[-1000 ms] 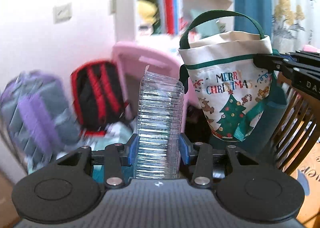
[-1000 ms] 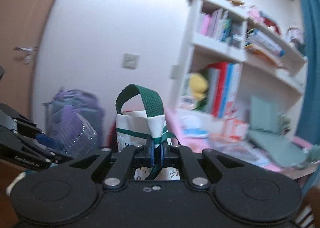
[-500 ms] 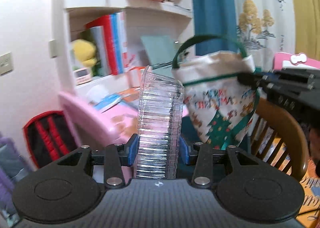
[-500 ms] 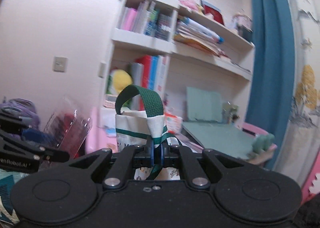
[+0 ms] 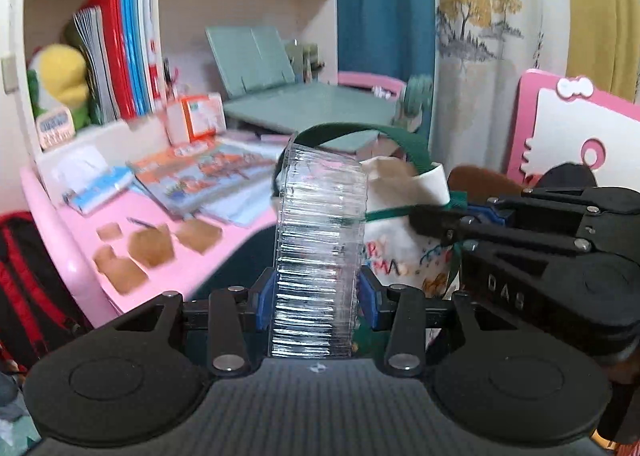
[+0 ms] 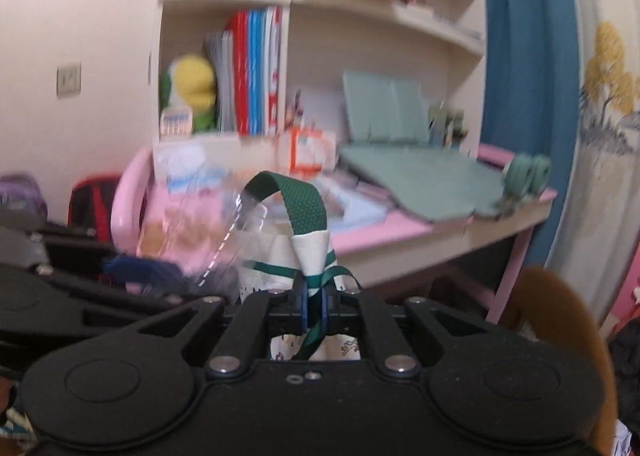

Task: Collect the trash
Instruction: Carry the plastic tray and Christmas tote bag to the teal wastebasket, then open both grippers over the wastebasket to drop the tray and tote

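My left gripper (image 5: 316, 298) is shut on a clear ribbed plastic container (image 5: 320, 248) that stands upright between its blue pads. Just behind and right of it hangs a white Christmas tote bag (image 5: 400, 256) with a green handle (image 5: 400, 141). My right gripper (image 6: 314, 306) is shut on the bag's rim and green ribbon (image 6: 316, 284); it also shows in the left wrist view (image 5: 440, 215). In the right wrist view the clear container (image 6: 224, 240) sits left of the bag's handle (image 6: 304, 207), close to the bag's mouth. Brown paper scraps (image 5: 152, 248) lie on the pink desk (image 5: 72, 240).
Books and papers (image 5: 200, 171) and a green folding stand (image 5: 280, 95) cover the desk. A white bookshelf (image 6: 248, 67) stands behind. A red-black backpack (image 5: 24, 288) sits left of the desk. A brown wooden chair back (image 6: 560, 336) and a pink board (image 5: 580, 127) are at right.
Both grippers have swung right, from the wall and backpacks to the desk and shelf. The container now overlaps the bag's front edge, closer than before. Both grips are unchanged.
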Demonstrator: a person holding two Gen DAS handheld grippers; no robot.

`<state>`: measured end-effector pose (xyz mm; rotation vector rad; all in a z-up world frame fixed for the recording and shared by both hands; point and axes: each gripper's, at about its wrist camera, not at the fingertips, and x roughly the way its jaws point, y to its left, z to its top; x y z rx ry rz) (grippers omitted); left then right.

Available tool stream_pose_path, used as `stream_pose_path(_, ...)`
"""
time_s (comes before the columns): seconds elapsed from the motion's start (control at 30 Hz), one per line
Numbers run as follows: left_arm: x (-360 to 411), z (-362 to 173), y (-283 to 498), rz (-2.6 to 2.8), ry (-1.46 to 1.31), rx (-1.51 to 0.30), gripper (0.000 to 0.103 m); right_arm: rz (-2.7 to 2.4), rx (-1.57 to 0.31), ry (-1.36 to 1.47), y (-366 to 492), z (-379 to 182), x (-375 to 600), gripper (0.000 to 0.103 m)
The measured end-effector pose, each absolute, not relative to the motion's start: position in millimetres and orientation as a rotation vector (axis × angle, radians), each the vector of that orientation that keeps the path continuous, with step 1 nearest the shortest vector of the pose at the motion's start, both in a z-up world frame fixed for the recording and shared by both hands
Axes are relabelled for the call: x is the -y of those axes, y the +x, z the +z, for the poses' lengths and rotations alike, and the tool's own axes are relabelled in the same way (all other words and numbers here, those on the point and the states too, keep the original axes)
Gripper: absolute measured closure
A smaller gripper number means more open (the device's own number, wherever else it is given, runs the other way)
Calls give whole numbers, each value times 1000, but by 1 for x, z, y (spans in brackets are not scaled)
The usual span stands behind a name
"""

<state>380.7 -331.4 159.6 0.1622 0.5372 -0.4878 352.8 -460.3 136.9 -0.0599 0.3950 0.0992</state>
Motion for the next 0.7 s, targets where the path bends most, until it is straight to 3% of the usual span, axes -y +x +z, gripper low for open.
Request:
stream_pose_path(0.2, 334, 138, 398, -487, 176, -569, 61, 111, -545, -57, 373, 110, 464, 96)
stream_pose_path(0.5, 342, 115, 411, -517, 198, -651, 57, 106, -603, -51, 372, 96, 469, 84)
stream_pose_path(0.57, 344, 112, 415, -515, 200, -671, 56, 91, -599, -62, 369, 99, 469, 74)
stream_pose_path(0.7, 345, 108, 422, -486, 187, -709, 42, 70, -581, -105, 361, 107, 468, 66)
